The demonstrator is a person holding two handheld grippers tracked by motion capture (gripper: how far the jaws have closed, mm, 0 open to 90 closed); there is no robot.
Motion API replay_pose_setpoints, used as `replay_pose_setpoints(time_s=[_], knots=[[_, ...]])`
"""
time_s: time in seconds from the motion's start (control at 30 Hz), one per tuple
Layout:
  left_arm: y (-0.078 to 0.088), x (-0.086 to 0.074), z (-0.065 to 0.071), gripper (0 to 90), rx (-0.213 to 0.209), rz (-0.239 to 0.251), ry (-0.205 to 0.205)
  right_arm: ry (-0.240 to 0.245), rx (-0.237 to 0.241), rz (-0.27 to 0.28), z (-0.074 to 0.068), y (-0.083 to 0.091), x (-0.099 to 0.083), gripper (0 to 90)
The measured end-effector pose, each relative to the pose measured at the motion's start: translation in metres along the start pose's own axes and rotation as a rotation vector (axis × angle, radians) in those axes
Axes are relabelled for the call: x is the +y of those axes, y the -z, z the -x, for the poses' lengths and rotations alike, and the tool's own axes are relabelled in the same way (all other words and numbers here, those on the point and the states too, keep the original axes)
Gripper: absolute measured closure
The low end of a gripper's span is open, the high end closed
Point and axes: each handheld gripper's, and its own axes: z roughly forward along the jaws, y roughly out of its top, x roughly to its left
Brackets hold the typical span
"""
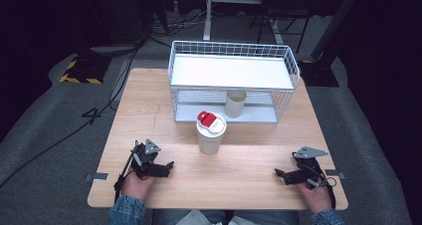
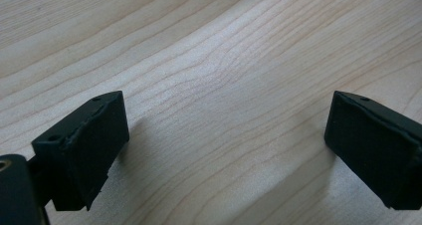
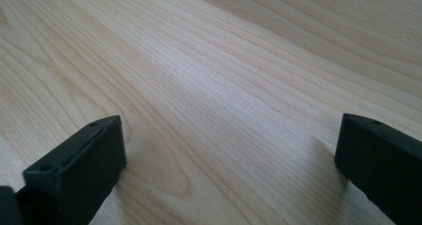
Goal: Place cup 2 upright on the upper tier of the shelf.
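A white cup (image 1: 211, 137) – red-and-white lid on top – stands upright mid-tabletop (image 1: 149, 110). The left gripper (image 1: 166, 168) and right gripper (image 1: 282, 175) rest near the front edge, jaws apart and empty.

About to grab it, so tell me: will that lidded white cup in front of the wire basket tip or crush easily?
The white cup looks like thin paper, so it probably dents under a hard squeeze. It is tall with a narrower base, so a high push may tip it. Its red-tabbed lid might pop off.

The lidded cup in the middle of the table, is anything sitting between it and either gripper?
Nothing visible does. The lidded cup stands alone in front of the wire rack; only bare table lies between it and the left gripper and the right gripper, both open and empty.
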Motion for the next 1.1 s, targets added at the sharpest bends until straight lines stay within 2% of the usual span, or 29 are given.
replay_pose_setpoints(time_s=[0.17,0.2,0.3,0.37,0.47,0.6,0.73,0.8,0.93,1.03,1.1], knots=[[0.008,0.002,-0.003,4.4,-0.015,0.023,-0.002,0.000,0.000,0.000,0.000,0.000,0.000,0.0],[0.010,0.002,-0.002,4.4,-0.022,0.033,0.008,0.000,0.000,0.000,0.000,0.000,0.000,0.0],[0.016,0.003,0.000,4.6,-0.029,0.040,-0.011,0.000,0.000,0.000,0.000,0.000,0.000,0.0],[0.021,0.005,0.002,4.7,-0.031,0.067,-0.039,0.001,0.000,-0.001,0.000,0.000,0.000,0.0],[0.028,0.007,0.004,4.8,-0.050,0.111,-0.054,-0.001,-0.001,-0.001,0.000,0.000,0.000,0.0],[0.034,0.011,0.005,4.8,-0.108,0.189,-0.047,-0.001,0.000,0.000,0.000,0.000,0.000,0.0],[0.037,0.016,0.009,4.7,-0.201,0.245,-0.009,-0.002,-0.001,0.000,0.000,0.000,0.000,0.0],[0.038,0.019,0.011,4.6,-0.230,0.271,-0.010,-0.002,-0.001,0.000,0.000,0.000,0.000,0.0],[0.038,0.029,0.021,4.4,-0.218,0.297,-0.083,-0.001,-0.003,-0.001,0.000,0.000,0.000,0.0],[0.036,0.035,0.026,4.4,-0.234,0.305,-0.091,-0.001,-0.003,0.000,0.000,0.000,0.000,0.0],[0.033,0.040,0.027,4.6,-0.259,0.305,-0.066,-0.002,-0.001,0.000,0.000,0.000,0.000,0.0]])
